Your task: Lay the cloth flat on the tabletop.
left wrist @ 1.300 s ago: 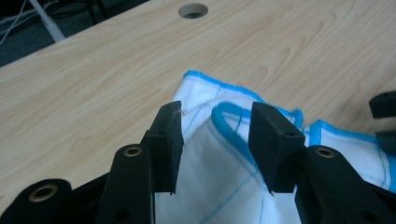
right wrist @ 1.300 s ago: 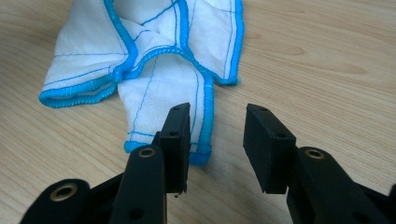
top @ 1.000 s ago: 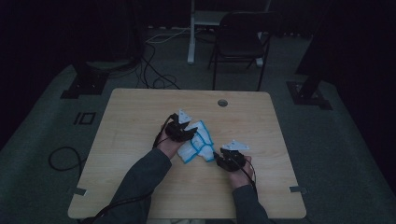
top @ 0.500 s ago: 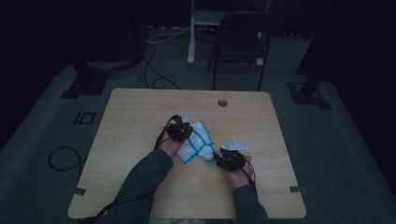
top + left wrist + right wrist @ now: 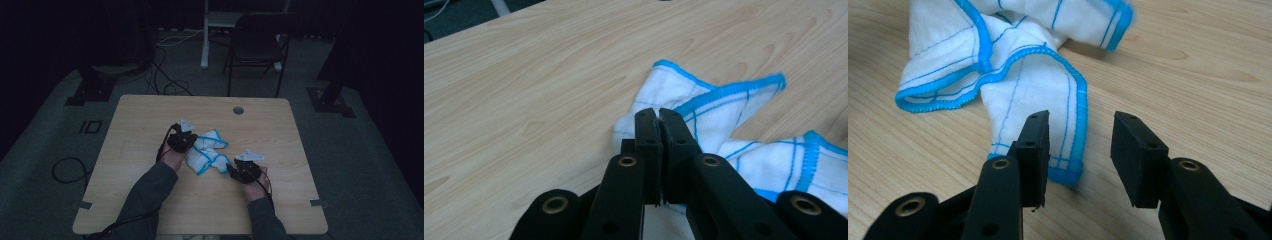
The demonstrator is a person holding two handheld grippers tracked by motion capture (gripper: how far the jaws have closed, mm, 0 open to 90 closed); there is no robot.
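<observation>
As I look down from the high view, I see the wooden table [image 5: 150, 125] in a dark room, and my two forearms come in from the near edge. My left gripper [image 5: 182, 140] is near the middle of the table, at the left end of a crumpled white cloth with blue edging [image 5: 207, 152]. My right gripper [image 5: 244, 170] is nearer to me and more to the right, at the near right end of the same cloth. A small round hole [image 5: 238, 110] is in the table top near the far edge. On the floor behind the table stands a dark chair [image 5: 257, 47], and cables [image 5: 165, 80] lie on the floor to the far left.

When I look through the left gripper view, my left gripper [image 5: 659, 116] has its two jaws pressed together, and a fold of the cloth [image 5: 724, 115] is pinched between the tips. The cloth spreads to the right on the table [image 5: 524, 80].

From the right gripper view, my right gripper [image 5: 1080, 137] has its jaws spread apart. A corner of the cloth [image 5: 1018, 85] with its blue hem lies on the table [image 5: 1198, 65] between them, closer to the left jaw, and it is not gripped.
</observation>
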